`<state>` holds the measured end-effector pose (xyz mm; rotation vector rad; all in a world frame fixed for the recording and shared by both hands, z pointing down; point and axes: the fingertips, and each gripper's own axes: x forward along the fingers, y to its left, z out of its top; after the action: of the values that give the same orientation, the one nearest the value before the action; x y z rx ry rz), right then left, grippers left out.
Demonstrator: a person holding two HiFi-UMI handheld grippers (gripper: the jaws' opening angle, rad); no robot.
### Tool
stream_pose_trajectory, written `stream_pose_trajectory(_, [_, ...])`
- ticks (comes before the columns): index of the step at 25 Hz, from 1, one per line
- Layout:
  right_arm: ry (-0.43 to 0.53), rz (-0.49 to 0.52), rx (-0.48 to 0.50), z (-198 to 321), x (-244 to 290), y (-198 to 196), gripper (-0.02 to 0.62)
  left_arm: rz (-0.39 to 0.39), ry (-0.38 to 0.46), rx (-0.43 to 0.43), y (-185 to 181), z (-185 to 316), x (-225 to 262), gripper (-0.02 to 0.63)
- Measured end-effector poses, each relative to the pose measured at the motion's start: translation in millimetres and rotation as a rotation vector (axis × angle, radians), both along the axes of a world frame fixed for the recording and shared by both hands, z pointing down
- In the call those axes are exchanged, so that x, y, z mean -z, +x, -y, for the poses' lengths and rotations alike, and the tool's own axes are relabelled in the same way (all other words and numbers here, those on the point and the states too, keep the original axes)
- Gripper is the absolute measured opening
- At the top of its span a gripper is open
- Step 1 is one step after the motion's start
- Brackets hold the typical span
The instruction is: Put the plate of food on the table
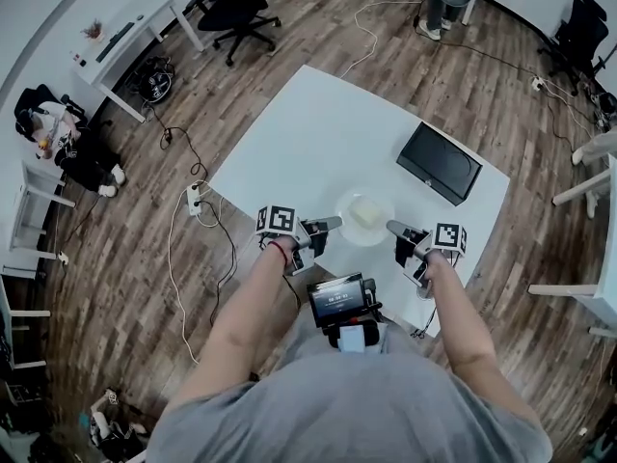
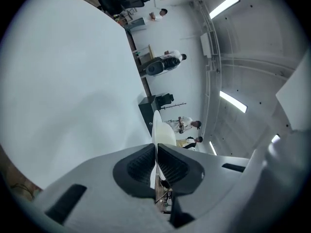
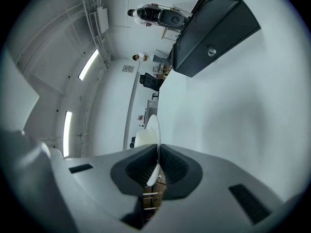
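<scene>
A white plate (image 1: 363,217) with a pale block of food (image 1: 364,211) on it sits over the near part of the white table (image 1: 318,133). My left gripper (image 1: 335,224) is shut on the plate's left rim, and my right gripper (image 1: 391,227) is shut on its right rim. In the left gripper view the plate's rim (image 2: 156,130) runs edge-on between the dark pads (image 2: 141,164). The right gripper view shows the same rim (image 3: 156,132) pinched between its pads (image 3: 173,165). Whether the plate touches the table I cannot tell.
A black box (image 1: 440,162) lies on the table at the far right (image 3: 214,30). Cables and a power strip (image 1: 195,199) trail on the wood floor to the left. Office chairs (image 1: 236,8) and desks stand around the room, with people in the distance.
</scene>
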<state>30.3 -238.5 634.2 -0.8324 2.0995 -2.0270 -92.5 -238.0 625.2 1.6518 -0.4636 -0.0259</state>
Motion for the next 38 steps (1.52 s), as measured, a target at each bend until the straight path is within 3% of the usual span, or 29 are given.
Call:
stream_pose_trajectory(7, [0.006,-0.015,-0.048,33.8,-35.0,3.2,0.037,-0.001,-0.011,-0.011,1.5,36.3,-31.7,0.031])
stream_pose_trajectory(16, [-0.058,-0.048,-0.103,59.0,-75.3,12.1,0.038,0.053,-0.057,-0.025,10.7,66.0,-74.6,0.032])
stream_pose_trajectory(38, [-0.115,-0.063,-0.161,78.3,-96.9,11.0,0.038,0.089,-0.110,-0.066,11.6,90.5,-102.5,0.032])
